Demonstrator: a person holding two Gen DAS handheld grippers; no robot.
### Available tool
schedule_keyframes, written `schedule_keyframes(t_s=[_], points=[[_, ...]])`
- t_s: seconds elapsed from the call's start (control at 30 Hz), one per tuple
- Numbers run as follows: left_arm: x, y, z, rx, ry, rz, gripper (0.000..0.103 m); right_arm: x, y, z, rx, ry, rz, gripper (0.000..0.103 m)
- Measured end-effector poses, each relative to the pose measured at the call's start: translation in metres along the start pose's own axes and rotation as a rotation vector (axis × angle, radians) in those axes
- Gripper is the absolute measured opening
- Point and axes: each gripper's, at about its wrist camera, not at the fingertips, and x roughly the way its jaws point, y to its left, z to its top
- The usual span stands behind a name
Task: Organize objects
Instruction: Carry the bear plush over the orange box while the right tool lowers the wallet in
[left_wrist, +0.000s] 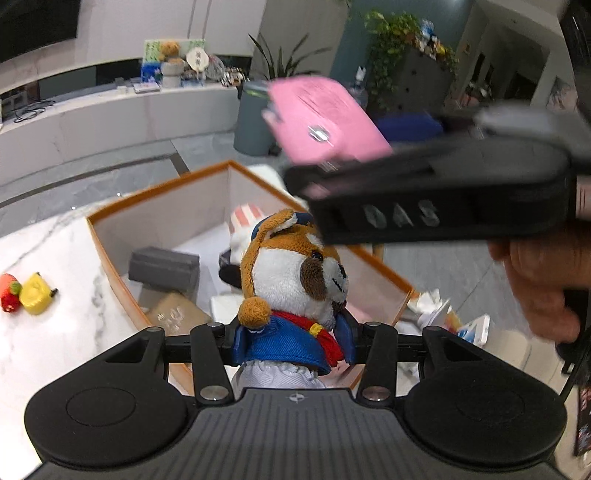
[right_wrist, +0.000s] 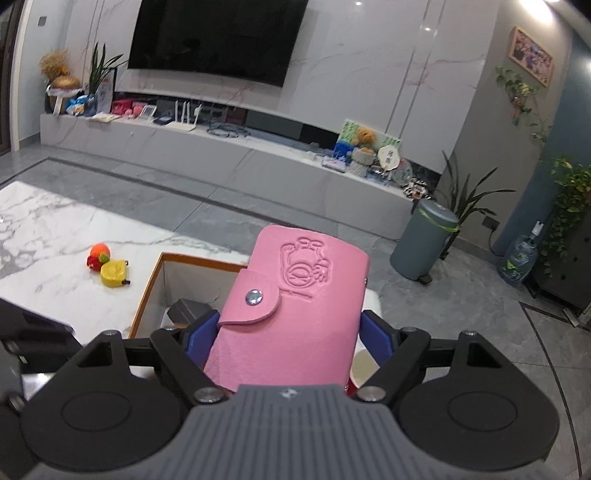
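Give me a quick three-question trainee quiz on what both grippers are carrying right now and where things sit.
1. What does the left gripper hold?
2. True or false: the pink wallet in the right gripper has its snap flap closed.
3. The yellow toy lies: A) inside the orange-rimmed box; B) on the marble table outside the box; C) on the floor.

Key:
1. A plush dog in a blue jacket with a red scarf.
2. True.
3. B, touching a red and orange toy.
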Motion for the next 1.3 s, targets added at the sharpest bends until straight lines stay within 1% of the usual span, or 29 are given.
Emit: schedule_keyframes(t_s=[0.17,0.33,0.53,0.7,0.87,1.03,1.1,1.3], points=[[0.02,0.002,-0.007,0.031,0.034,-0.004,0.053,0.031,0.014,0.004,-0.059,0.006,0.052,0.082],[0.033,0.001,-0.008,0.051,0.056,-0.014,0.052,0.066,0.025,0.007,-0.087,0.054,0.079,0.082],[0.045,0.004,-0.011,0.05,0.074,-0.025,0.052,0.104,0.031,0.011,-0.059,0.119,0.111,0.082],[0.045,0.005,-0.011,0.072,0.066,-0.013,0.052,0.138,0.035,0.009,-0.028,0.184,0.135,0.082],[0.049,0.003,-0.012,0.118,0.073,0.038,0.053,0.163,0.038,0.005,0.006,0.221,0.155,0.082],[0.052,0.006,-0.011,0.133,0.065,0.05,0.053,0.185,0.037,0.004,0.059,0.247,0.159,0.082],[0.055,0.005,-0.01,0.15,0.066,0.065,0.053,0.193,0.038,0.004,0.074,0.257,0.16,0.082],[0.06,0.0,-0.012,0.213,0.067,0.105,0.052,0.214,0.047,0.002,0.057,0.28,0.161,0.082]])
